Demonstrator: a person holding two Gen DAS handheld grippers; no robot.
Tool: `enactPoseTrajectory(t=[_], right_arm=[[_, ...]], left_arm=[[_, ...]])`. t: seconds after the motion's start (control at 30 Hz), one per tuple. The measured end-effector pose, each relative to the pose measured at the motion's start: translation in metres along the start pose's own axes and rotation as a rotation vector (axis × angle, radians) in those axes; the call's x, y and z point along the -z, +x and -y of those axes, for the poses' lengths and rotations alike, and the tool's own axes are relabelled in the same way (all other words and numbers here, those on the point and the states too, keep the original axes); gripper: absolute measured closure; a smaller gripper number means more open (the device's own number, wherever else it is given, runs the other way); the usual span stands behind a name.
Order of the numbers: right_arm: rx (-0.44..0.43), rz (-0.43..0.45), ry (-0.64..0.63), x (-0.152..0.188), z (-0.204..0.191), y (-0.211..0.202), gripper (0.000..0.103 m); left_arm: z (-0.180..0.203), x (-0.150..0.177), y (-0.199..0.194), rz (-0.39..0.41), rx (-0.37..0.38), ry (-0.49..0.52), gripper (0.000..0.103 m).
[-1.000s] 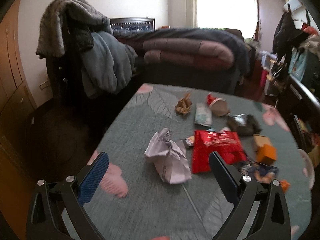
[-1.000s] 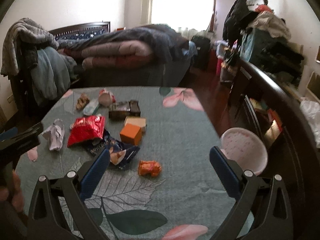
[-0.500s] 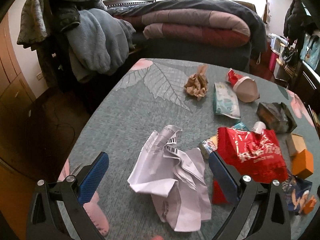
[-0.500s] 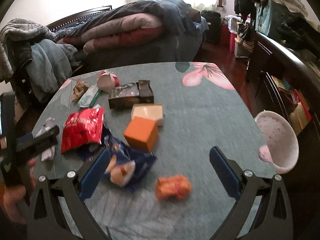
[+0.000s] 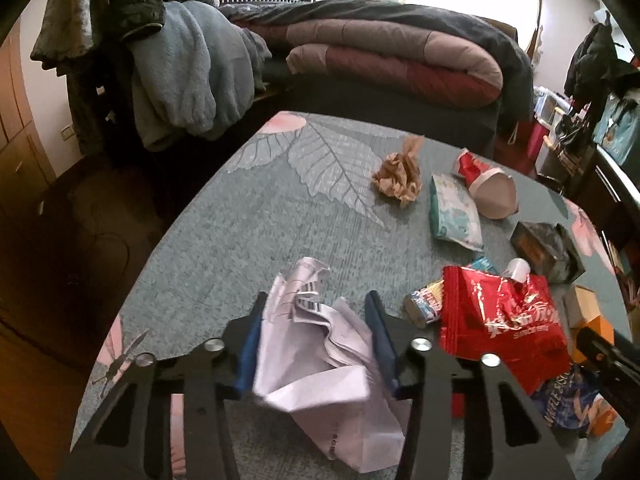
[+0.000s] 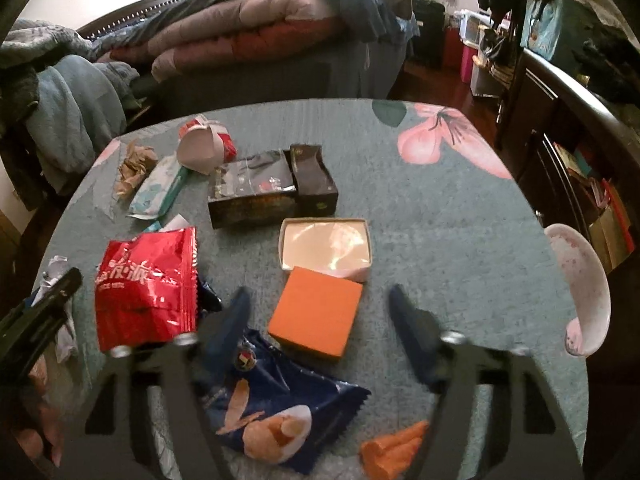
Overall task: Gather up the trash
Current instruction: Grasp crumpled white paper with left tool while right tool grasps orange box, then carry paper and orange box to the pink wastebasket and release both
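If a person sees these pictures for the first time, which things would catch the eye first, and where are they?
Probably the shiny red snack bag, lying at the left of the trash heap on the leaf-printed tablecloth, with the orange box near it in the middle. Next comes the crumpled white paper at the near edge, between the blue pads of the left tongs, which have just been closing on it.

We see matt woven cloth with a leaf print covering the table [image 5: 248, 216]. The white paper [image 5: 320, 344] is crumpled and dull; the brown paper wad [image 5: 398, 178] is rougher. The red snack bag [image 6: 146, 284] and blue chip bag [image 6: 272, 412] are glossy foil-like plastic. The orange box [image 6: 316, 316] looks like smooth matt card.
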State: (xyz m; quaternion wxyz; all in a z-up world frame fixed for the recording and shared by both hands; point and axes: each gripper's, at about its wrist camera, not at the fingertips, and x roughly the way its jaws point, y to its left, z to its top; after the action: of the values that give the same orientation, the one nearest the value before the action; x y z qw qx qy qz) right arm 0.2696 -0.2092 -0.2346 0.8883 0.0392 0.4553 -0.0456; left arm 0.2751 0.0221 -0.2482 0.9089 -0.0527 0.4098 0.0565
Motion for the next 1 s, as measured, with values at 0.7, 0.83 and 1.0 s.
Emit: enactPoseTrajectory(t=[0.7, 0.83, 1.0], right_arm=[[-0.035, 0.16, 0.079, 0.021, 0.046, -0.081, 0.06], [-0.003, 0.2, 0.105, 0.03, 0.068, -0.101, 0.06], [0.045, 0.233, 0.163, 0.043, 0.108, -0.118, 0.06]], left_arm=[[0.02, -0.009, -0.102, 0.163, 0.147, 0.039, 0.062], [0.053, -0.007, -0.12, 0.181, 0.208, 0.105, 0.062], [0.106, -0.002, -0.136, 0.195, 0.288, 0.199, 0.062]])
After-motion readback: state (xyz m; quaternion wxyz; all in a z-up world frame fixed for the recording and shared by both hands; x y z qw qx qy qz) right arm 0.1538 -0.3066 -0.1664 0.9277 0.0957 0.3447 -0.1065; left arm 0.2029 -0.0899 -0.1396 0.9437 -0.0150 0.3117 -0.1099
